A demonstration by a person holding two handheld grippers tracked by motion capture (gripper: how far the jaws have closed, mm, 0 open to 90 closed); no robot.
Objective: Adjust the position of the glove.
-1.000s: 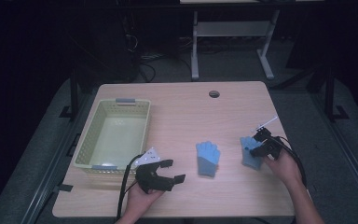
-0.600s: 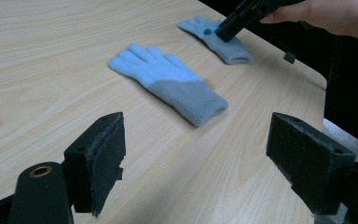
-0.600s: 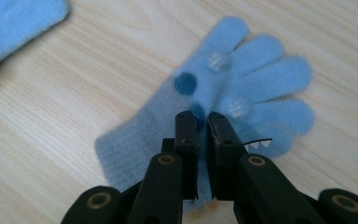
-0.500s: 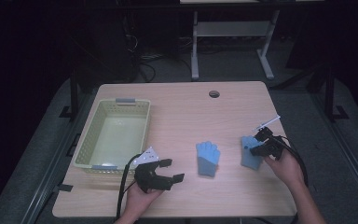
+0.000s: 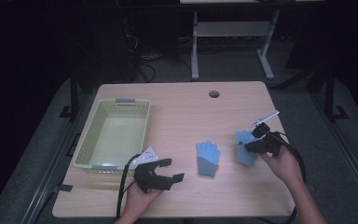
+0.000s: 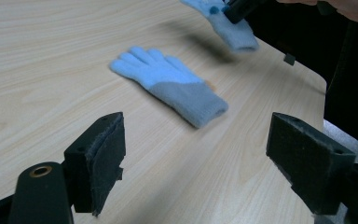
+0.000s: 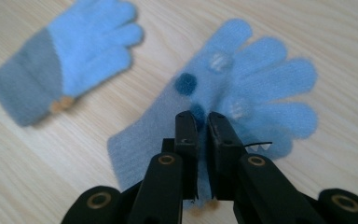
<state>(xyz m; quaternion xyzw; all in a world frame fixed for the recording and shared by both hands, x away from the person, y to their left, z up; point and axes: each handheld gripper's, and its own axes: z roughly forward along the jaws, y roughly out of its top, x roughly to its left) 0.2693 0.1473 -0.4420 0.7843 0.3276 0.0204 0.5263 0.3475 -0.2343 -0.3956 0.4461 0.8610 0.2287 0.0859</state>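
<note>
Spotted glove [image 7: 242, 93] was pinched in right gripper [image 7: 200, 122] fingers near the bench [image 5: 177, 107] right edge; its cuff was hidden behind them. Second glove [image 5: 208, 158] lay mid-bench. Left gripper [image 5: 167, 171] fingers spread, empty.

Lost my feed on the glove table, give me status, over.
Right gripper shut on spotted glove, pinching its middle. Left gripper open above table, holding nothing. Second glove lies flat mid-table. Basket path unobstructed.
</note>
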